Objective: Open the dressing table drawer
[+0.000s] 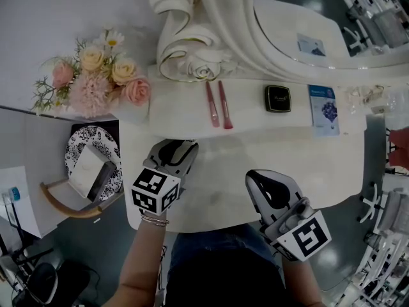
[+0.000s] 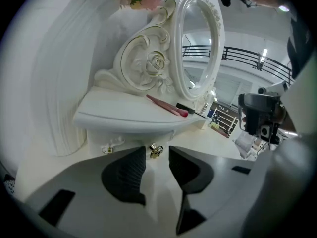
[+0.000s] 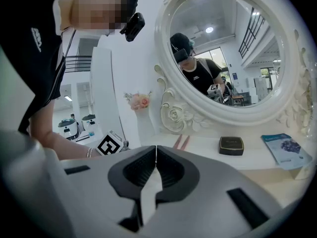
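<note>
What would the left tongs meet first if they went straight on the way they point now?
Probably the gold drawer knob, in line with the gap between the open left tongs; how far off is unclear.

A white dressing table [image 1: 268,178] stands against the wall, with a raised shelf [image 1: 255,123] running along its back. On the shelf an oval mirror [image 1: 223,24] rises from a carved rose base. Just in front of that base lie two pink sticks [image 1: 217,105], side by side and nearly parallel. To their right sits a small black case [image 1: 278,98], and apart from it a blue booklet [image 1: 324,109] lies flat. At the shelf's left end a white vase [image 1: 131,112] holds pink and cream flowers [image 1: 96,75]. Under the shelf's front edge there is a small gold knob [image 2: 156,150].
</note>
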The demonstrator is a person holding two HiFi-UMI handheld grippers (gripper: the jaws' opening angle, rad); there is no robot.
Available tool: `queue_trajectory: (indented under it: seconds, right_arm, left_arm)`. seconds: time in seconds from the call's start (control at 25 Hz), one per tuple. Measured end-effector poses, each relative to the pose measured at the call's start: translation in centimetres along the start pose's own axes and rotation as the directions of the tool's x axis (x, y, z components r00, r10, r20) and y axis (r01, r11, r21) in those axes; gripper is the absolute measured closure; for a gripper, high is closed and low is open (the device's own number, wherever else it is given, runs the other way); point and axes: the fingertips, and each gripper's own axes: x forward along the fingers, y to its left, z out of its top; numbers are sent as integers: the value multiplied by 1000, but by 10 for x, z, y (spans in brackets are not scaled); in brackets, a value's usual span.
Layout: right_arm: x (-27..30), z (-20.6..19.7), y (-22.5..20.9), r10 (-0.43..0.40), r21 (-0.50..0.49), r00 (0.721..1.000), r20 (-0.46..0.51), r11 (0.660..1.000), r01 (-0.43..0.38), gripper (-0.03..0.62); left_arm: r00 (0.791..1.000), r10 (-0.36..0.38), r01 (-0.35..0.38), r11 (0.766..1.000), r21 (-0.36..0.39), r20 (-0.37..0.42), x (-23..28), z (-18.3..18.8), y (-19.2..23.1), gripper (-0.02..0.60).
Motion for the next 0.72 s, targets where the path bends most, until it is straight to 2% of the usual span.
queue_trajectory:
  seconds: [0.28,0.44,0.72]
  right_arm:
    - [1,1,-2,-5,4,1000,-1,1000,5,576]
    - [0,2,-4,-11,13,1000,7,1000,11,576]
    - [-7,2,-4,-13,6,1000,5,1000,13,576]
  left_arm:
    - [1000,7,-6,1000,9,-21,4,-2,0,434]
    - [999,14,-14,1000,10,-30,5,-2,2,476]
    - [999,13,-12,1000,5,-39,3,-3,0,488]
